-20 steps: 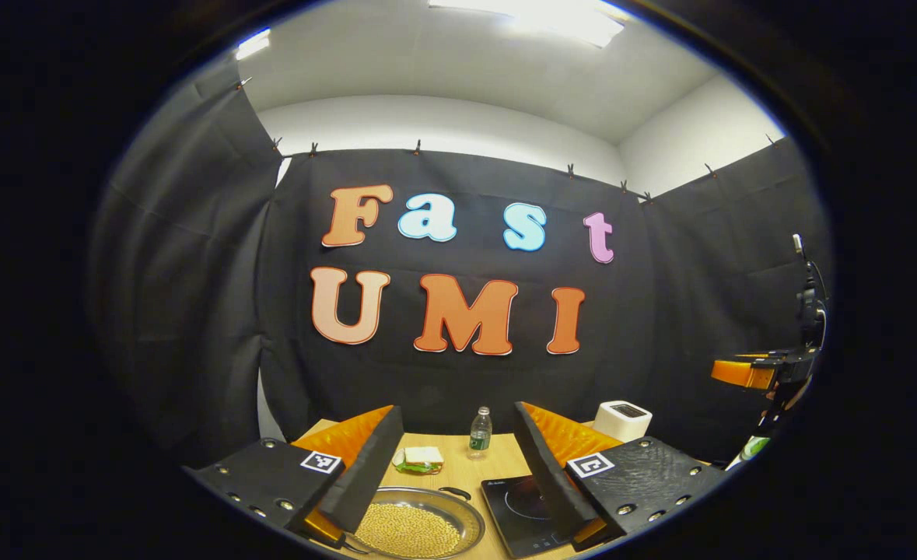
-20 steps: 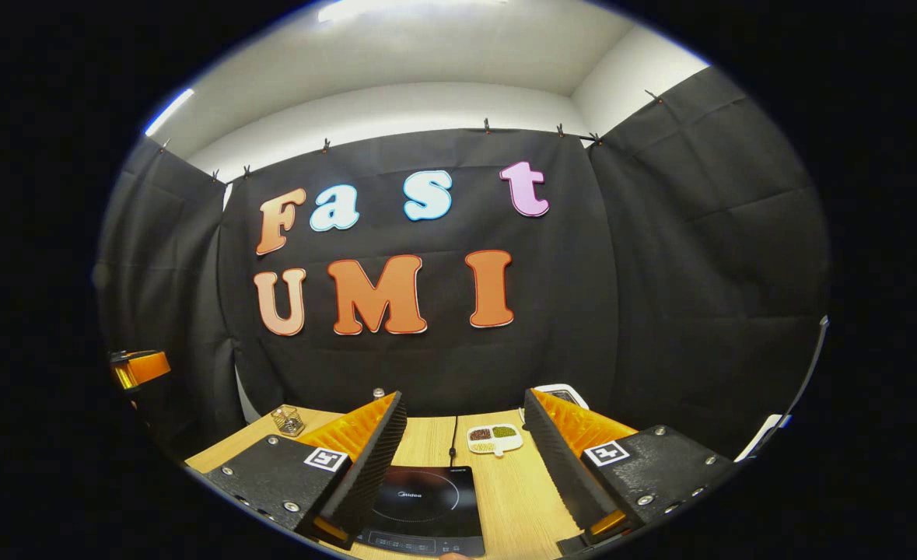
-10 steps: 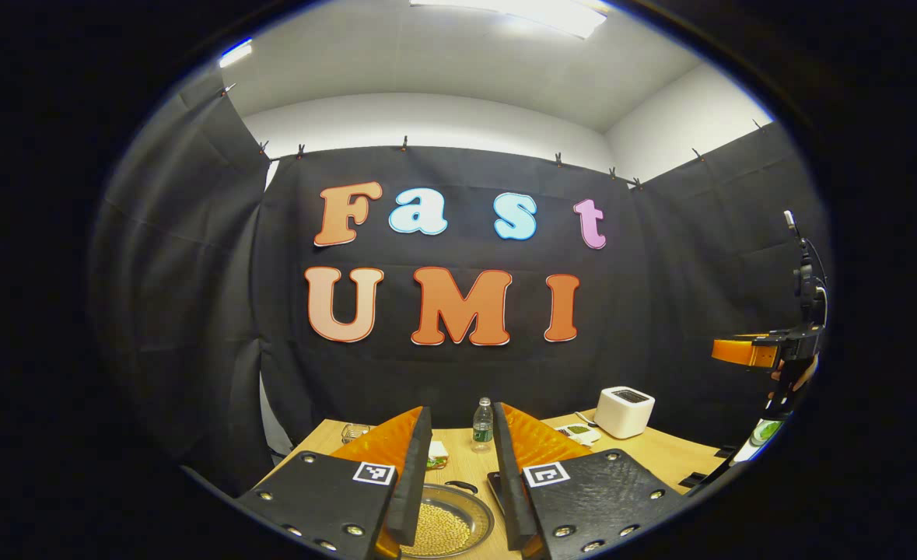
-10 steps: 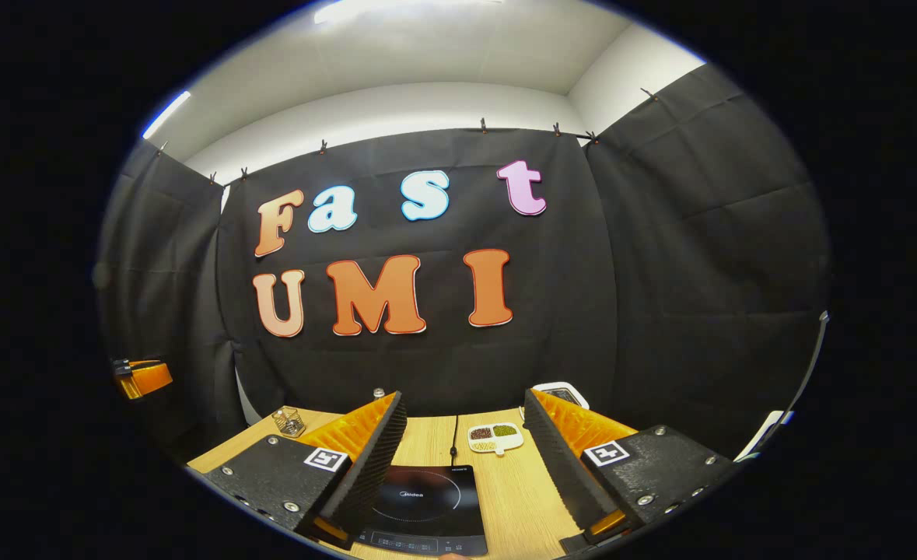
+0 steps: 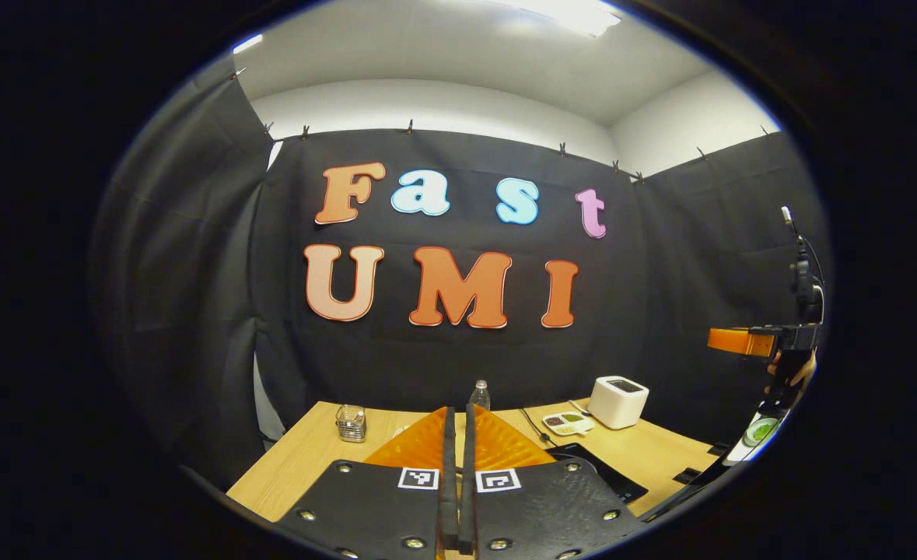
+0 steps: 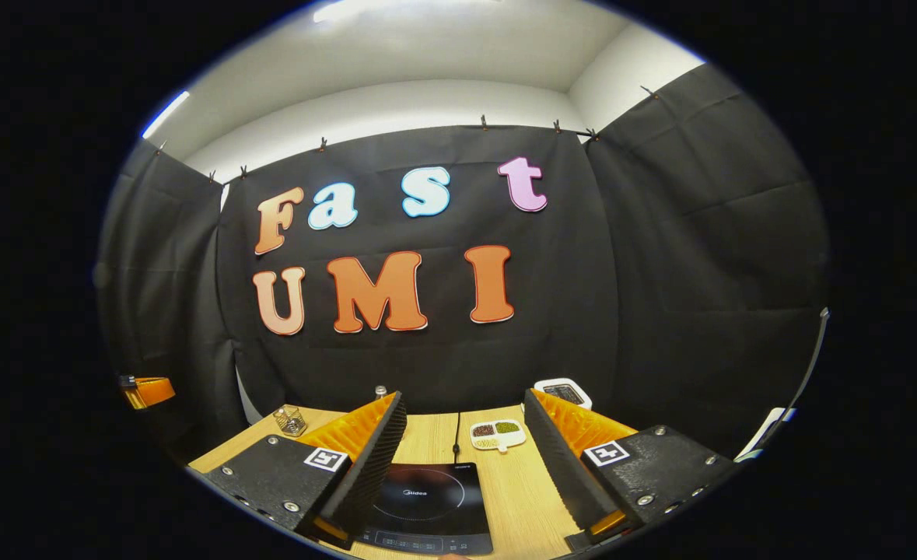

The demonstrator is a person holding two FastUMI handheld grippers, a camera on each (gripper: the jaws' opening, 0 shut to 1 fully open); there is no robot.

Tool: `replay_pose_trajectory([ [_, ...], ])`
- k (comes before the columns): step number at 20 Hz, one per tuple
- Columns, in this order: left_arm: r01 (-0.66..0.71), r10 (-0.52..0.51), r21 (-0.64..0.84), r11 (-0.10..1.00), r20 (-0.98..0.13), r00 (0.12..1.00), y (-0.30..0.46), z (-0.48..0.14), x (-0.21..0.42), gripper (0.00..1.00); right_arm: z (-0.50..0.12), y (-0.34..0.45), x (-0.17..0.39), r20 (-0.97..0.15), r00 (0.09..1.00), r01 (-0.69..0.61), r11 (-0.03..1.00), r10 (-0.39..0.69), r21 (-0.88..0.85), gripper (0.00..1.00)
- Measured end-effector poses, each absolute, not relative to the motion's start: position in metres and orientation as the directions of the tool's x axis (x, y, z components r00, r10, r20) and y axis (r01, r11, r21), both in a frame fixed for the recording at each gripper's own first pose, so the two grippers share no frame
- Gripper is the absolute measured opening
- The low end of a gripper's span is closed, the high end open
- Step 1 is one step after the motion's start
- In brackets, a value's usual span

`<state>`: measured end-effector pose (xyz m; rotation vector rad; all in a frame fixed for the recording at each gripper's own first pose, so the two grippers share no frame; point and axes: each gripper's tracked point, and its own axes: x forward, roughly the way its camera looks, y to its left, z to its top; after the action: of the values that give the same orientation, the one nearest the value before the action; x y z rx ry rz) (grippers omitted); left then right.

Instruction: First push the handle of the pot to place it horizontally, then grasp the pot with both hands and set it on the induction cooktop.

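- Left gripper [image 5: 458, 435]: fingers pressed together, nothing between them, raised above the wooden table [image 5: 302, 451].
- Right gripper [image 6: 464, 435]: fingers wide apart, holding nothing, hovering over the induction cooktop [image 6: 427, 505], which lies flat on the table between them.
- Cooktop corner also peeking out right of the left gripper's fingers [image 5: 606, 474].
- Pot: cannot tell where; probably hidden behind the left gripper's closed fingers.
- Small logo on the cooktop glass, too small to read reliably.
- Square black-and-white marker tags on each finger mount.
- Further back: water bottle [image 5: 479, 395], white toaster [image 5: 618, 401], divided dish of beans [image 6: 496, 435].
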<state>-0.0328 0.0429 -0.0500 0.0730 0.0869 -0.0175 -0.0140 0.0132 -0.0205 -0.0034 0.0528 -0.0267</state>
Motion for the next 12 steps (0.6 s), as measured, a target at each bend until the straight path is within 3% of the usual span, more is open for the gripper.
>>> replay_pose_trajectory([
  [12, -0.054, 0.066, 0.047, 0.997, -0.301, 0.951, 0.094, -0.171, -0.069, 0.02, -0.033, 0.034, -0.006, -0.078, 0.997, 0.003, 1.0, -0.004, -0.013, 0.95],
])
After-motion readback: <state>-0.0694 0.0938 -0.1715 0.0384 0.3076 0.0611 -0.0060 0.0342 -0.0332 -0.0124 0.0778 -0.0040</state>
